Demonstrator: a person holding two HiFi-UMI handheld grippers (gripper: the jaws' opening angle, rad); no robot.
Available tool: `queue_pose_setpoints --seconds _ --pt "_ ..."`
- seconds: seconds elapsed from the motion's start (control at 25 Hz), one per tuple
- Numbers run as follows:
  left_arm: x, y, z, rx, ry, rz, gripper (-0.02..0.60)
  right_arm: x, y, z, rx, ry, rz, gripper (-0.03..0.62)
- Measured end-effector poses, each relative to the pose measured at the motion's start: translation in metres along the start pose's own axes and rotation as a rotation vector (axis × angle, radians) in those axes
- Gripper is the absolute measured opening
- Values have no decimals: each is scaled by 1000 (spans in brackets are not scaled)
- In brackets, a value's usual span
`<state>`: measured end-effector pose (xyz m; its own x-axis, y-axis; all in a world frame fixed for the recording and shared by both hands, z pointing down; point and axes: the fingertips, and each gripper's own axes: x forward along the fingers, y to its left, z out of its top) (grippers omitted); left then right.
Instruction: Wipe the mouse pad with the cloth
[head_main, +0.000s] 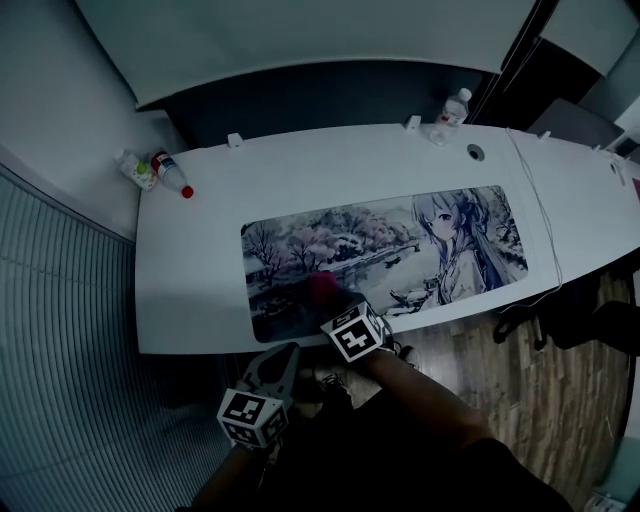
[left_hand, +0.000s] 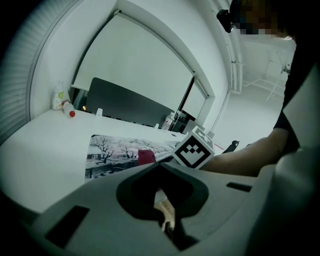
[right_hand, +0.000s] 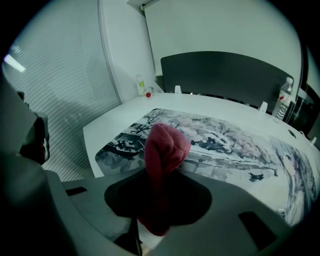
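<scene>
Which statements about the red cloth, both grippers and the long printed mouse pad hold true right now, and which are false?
1. The right gripper has its jaws clamped on the red cloth. True.
2. The left gripper grips a corner of the cloth too. False: it holds nothing and hangs off the near edge of the white desk.
3. The cloth is at the right end of the long printed mouse pad, by the drawn figure. False: it is at the near-left part, by the trees.
4. A clear plastic bottle stands at the desk's far edge. True.
</scene>
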<state>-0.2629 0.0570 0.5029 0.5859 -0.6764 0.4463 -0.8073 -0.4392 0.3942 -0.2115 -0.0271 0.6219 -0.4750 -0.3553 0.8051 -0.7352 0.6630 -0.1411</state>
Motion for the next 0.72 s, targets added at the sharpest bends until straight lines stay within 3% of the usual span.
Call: queue_pose_setpoints --seconds 0.72 --pt "81 -86 20 45 41 -49 5 -61 -117 -54 91 2 -48 117"
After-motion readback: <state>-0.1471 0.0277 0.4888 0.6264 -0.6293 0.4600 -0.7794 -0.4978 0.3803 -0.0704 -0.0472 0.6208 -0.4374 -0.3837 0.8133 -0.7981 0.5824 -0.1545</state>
